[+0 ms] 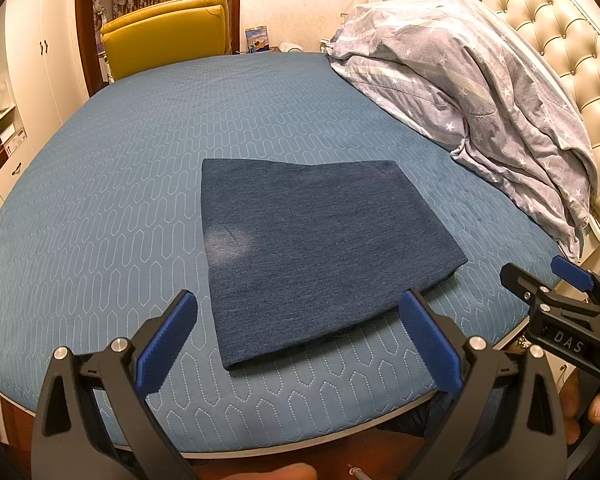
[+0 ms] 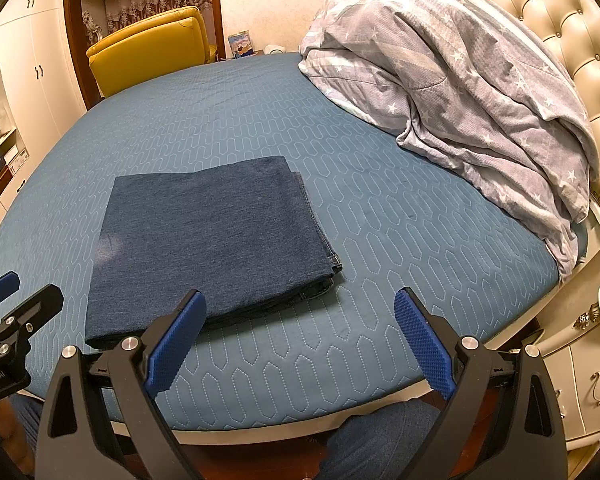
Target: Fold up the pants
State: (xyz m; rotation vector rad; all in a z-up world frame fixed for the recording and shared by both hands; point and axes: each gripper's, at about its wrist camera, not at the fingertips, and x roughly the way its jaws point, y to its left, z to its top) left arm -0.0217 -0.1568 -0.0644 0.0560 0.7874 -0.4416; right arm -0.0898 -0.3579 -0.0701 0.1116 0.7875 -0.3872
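Dark blue denim pants (image 1: 320, 248) lie folded into a flat, layered rectangle on the blue quilted bed (image 1: 120, 184); they also show in the right wrist view (image 2: 208, 240), with hems stacked at the near right corner. My left gripper (image 1: 300, 344) is open and empty, held just short of the pants' near edge. My right gripper (image 2: 300, 340) is open and empty, near the pants' near right corner. The right gripper also shows at the right edge of the left wrist view (image 1: 556, 280).
A grey star-print duvet (image 1: 480, 92) is bunched at the right by the tufted cream headboard (image 1: 560, 40). A yellow armchair (image 1: 168, 36) stands behind the bed. White cabinets (image 1: 32, 64) line the left. A cream nightstand (image 2: 580, 364) stands at the right.
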